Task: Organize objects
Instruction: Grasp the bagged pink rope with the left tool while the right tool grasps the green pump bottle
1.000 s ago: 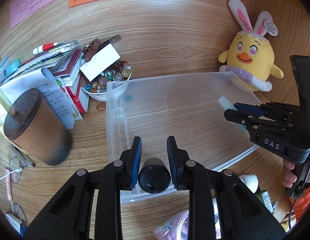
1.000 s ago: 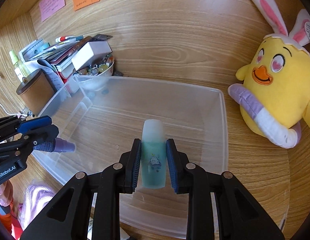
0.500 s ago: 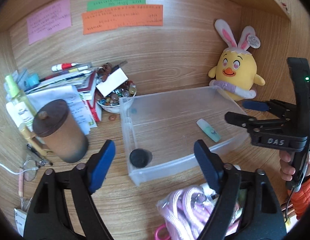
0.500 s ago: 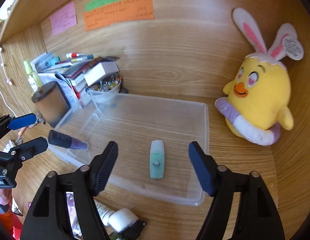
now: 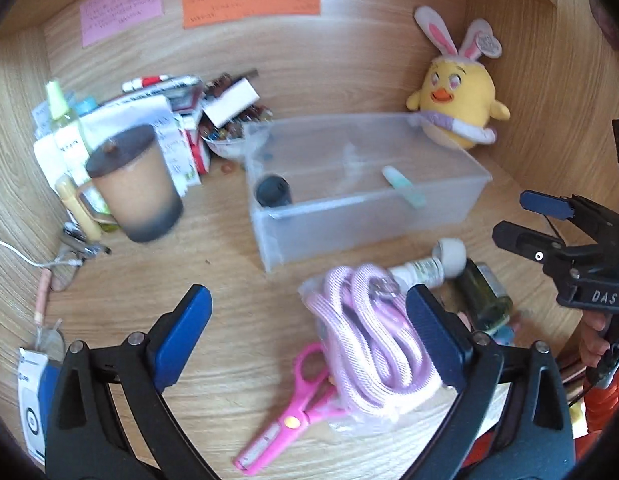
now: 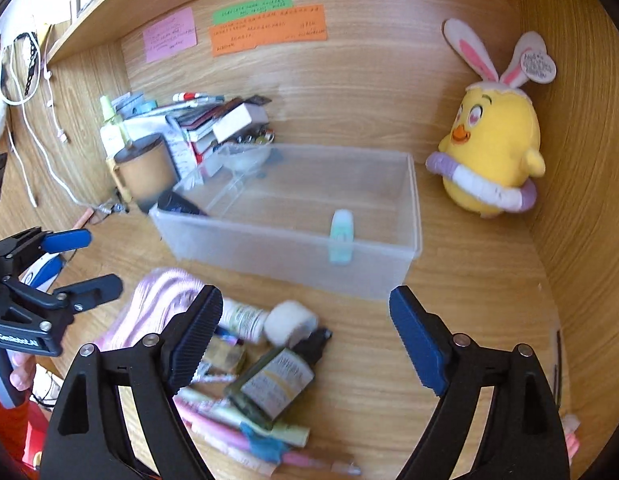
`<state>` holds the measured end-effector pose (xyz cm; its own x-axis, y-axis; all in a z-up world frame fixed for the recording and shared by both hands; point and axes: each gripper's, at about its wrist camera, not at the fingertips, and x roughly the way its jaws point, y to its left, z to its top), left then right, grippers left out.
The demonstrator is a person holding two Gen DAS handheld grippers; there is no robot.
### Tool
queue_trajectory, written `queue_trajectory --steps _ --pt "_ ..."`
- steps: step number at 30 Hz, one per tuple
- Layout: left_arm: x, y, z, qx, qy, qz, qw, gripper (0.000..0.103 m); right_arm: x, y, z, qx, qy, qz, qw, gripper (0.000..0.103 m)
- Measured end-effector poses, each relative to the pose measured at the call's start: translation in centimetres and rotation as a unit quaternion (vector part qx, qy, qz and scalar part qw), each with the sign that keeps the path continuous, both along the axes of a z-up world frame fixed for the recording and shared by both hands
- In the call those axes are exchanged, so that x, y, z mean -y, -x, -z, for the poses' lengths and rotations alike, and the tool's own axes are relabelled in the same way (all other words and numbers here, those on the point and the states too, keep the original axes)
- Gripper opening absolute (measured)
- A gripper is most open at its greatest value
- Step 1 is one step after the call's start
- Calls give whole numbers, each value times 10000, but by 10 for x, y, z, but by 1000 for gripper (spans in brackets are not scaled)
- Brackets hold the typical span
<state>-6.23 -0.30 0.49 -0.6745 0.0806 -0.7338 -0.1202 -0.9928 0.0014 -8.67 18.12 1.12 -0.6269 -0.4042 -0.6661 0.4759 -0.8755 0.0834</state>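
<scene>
Lying inside the clear plastic bin [image 6: 409,200] near the back of the desk [image 6: 469,280] are two things: a mint-green tube [image 6: 341,236] against the front wall towards the right end, and a dark cylindrical bottle [image 5: 273,191] in the front left corner. On the desk in front of the bin waits a loose heap: a bagged pink rope [image 5: 373,332], pink scissors [image 5: 293,404] near the front edge, a white-capped bottle [image 6: 265,320] and a green glass bottle [image 6: 273,380]. Both grippers are released with nothing between their pads, jaws opening; the left gripper [image 5: 309,344] hangs over the rope and scissors, the right gripper [image 6: 305,340] over the bottles. A yellow plush chick [image 6: 493,148] sits in the back right corner, and a brown lidded mug [image 5: 133,192] stands left of the bin beside stacked books [image 5: 177,120]
</scene>
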Motion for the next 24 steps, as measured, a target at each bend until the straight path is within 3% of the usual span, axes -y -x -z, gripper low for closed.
queue_trajectory --steps 5,11,18,24 --pt "-23 5 25 441 -27 209 9988 99 -1 -14 23 150 -150 90 9997 84" --pt "-38 7 40 641 -12 273 9976 99 -11 -11 51 672 11 205 9975 84" --pt "-29 1 44 741 90 116 9971 99 -25 -18 50 531 108 311 9980 83" --pt "-12 -9 37 618 177 -72 9979 99 -27 -17 53 677 225 183 9973 65"
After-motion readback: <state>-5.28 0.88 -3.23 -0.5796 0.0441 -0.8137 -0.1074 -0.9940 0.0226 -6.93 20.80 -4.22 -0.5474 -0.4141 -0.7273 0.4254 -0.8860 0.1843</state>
